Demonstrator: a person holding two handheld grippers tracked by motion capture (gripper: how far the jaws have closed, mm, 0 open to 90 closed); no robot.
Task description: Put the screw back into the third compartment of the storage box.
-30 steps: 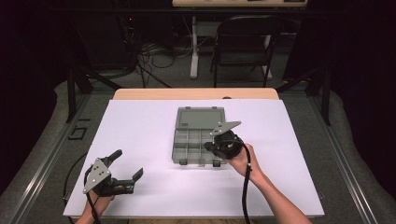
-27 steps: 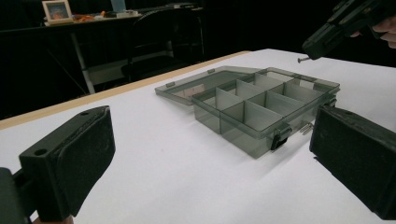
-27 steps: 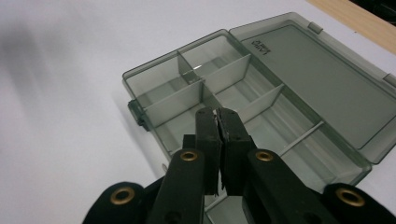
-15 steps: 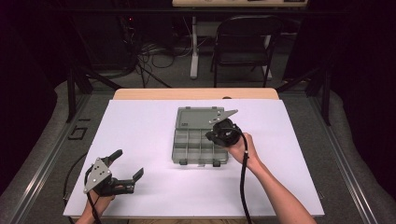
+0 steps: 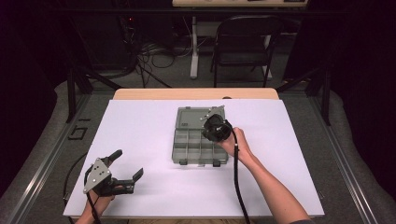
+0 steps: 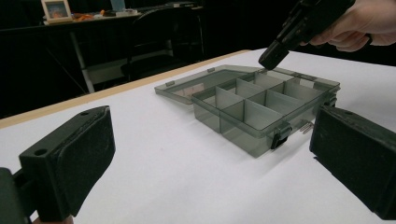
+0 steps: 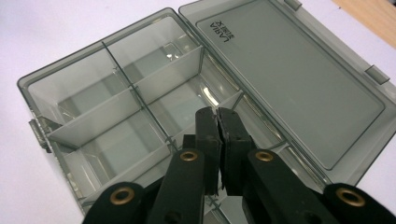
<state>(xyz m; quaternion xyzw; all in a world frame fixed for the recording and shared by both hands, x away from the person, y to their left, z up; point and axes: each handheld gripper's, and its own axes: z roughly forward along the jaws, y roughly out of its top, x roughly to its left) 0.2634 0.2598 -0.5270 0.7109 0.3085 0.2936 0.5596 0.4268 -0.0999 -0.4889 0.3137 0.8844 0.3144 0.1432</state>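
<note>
A clear grey organiser box (image 5: 200, 145) lies open mid-table, its lid (image 5: 195, 115) folded flat on the far side. Its divided compartments (image 7: 116, 116) look empty. My right gripper (image 5: 214, 127) hangs over the box's far right compartments, near the hinge. Its jaws point down and are shut, and in the right gripper view (image 7: 217, 116) nothing shows between the pads. My left gripper (image 5: 127, 164) rests low at the table's near left, open wide and well clear of the box. The left gripper view has the box (image 6: 261, 105) ahead between its spread pads (image 6: 79, 154), with the right gripper (image 6: 285, 42) above it.
A white sheet (image 5: 140, 130) covers the table, with a wooden edge (image 5: 196, 94) at the far side. A black folding chair (image 5: 243, 42) and floor cables (image 5: 154, 51) stand beyond it. A small metal piece (image 6: 306, 125) lies by the box's front latch.
My right gripper has moved away from me, from the box's near right edge to above the compartments by the hinge. The left gripper has stayed put.
</note>
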